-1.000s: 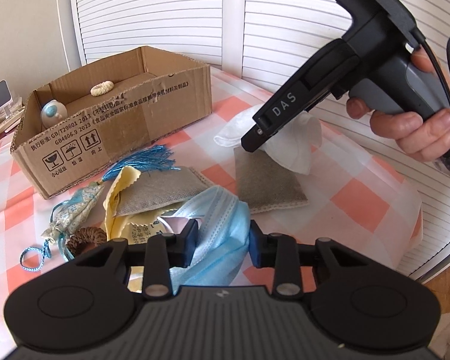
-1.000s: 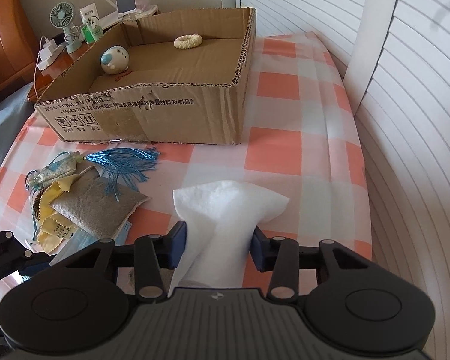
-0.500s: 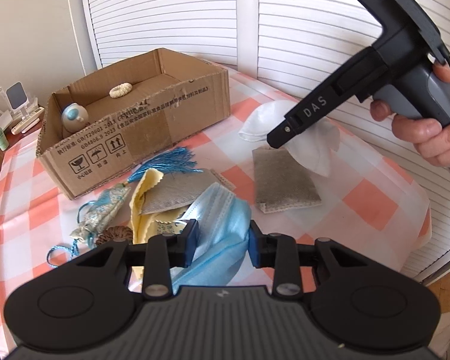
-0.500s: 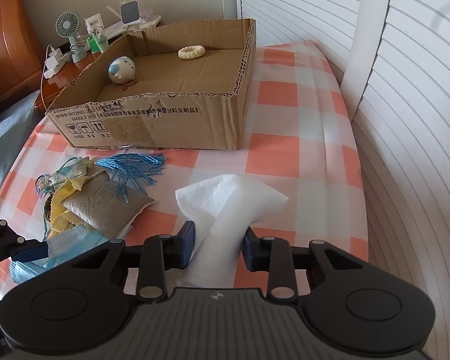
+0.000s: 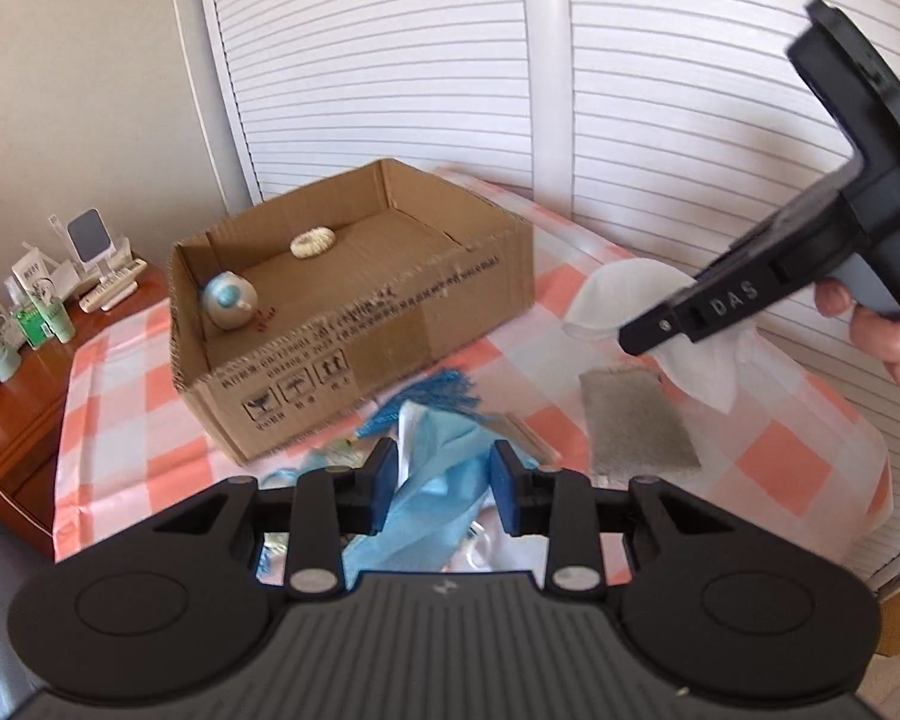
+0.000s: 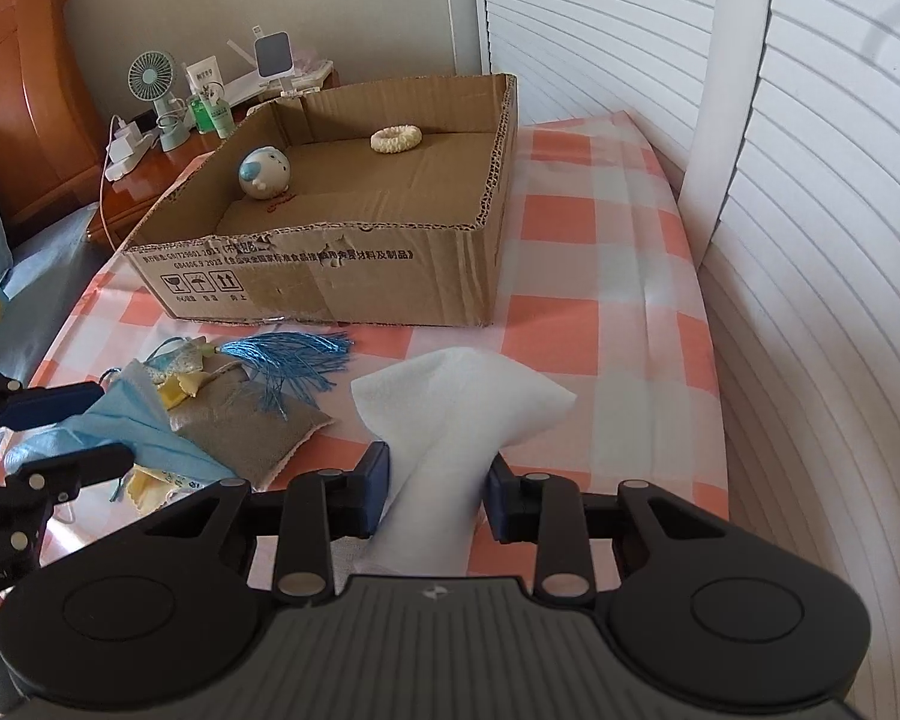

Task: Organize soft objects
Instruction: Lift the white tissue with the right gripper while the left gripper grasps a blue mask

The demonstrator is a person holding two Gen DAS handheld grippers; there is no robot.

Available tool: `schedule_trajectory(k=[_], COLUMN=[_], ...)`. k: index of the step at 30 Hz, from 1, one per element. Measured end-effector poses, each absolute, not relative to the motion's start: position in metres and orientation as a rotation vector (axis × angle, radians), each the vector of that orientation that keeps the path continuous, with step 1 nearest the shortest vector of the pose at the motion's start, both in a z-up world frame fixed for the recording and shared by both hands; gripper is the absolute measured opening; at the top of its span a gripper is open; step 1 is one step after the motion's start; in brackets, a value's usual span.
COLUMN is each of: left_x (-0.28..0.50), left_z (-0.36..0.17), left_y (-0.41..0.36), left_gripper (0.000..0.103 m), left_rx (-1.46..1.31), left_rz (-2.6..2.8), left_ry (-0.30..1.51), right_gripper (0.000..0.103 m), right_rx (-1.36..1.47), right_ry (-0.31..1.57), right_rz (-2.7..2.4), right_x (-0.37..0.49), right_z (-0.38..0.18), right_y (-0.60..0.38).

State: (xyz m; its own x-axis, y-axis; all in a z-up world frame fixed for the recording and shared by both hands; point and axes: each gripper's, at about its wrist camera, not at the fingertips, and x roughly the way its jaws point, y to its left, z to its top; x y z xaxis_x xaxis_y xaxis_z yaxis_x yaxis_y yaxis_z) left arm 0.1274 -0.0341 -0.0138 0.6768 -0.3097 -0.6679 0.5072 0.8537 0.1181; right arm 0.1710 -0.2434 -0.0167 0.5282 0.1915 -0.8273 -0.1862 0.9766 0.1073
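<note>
Left gripper (image 5: 441, 489) clamps blue face mask (image 5: 435, 480); right gripper (image 6: 435, 489) pinches white cloth (image 6: 456, 408), apparently lifted; cardboard box (image 6: 330, 282) beyond both.

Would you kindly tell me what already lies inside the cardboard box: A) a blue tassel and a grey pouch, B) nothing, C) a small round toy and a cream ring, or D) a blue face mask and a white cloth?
C: only the small round toy and the cream ring rest on the cardboard box floor.
</note>
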Motion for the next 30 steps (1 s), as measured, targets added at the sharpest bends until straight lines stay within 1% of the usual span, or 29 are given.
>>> schedule_trajectory(k=[10,15,16,17,18,19,20,24,26,28,29,30], left_x=[0.156,0.147,0.144,0.140,0.136,0.130,0.124,0.112,0.111,0.112,0.112,0.113], left_z=[0.010,0.002,-0.003,-0.008,-0.013,-0.017,-0.022,-0.046,-0.058,-0.066,-0.068,-0.069], left_y=[-0.028,-0.027,-0.027,-0.028,-0.027,-0.026,-0.025,-0.028,-0.031,-0.032,-0.032,-0.033], left_gripper=[0.029,0.030,0.041,0.049,0.069,0.082,0.082,0.081,0.074,0.057,0.053,0.045], left_rx=[0.336,0.338,0.345,0.344,0.338,0.334,0.337,0.392,0.424,0.446,0.452,0.455], left_rz=[-0.441,-0.514,-0.539,-0.563,-0.579,-0.596,-0.607,-0.630,-0.614,-0.603,-0.602,-0.601], left_ry=[0.635,0.664,0.684,0.712,0.726,0.735,0.743,0.813,0.842,0.856,0.856,0.854], right_gripper=[0.037,0.037,0.037,0.037,0.037,0.037,0.037,0.037,0.037,0.037,0.037,0.037], right_rx=[0.006,0.012,0.013,0.013,0.014,0.014,0.014,0.016,0.015,0.015,0.016,0.018], right_ry=[0.944,0.942,0.943,0.943,0.944,0.946,0.947,0.949,0.951,0.952,0.952,0.953], right_rz=[0.243,0.242,0.244,0.244,0.245,0.245,0.245,0.245,0.247,0.249,0.249,0.250], right_x=[0.168,0.168,0.167,0.167,0.166,0.166,0.166,0.167,0.167,0.168,0.168,0.167], right_z=[-0.001,-0.001,-0.002,-0.002,-0.002,-0.003,-0.003,-0.003,-0.004,-0.005,-0.005,-0.005], right_y=[-0.240,-0.239,-0.239,-0.240,-0.240,-0.240,-0.240,-0.240,-0.240,-0.240,-0.240,-0.239])
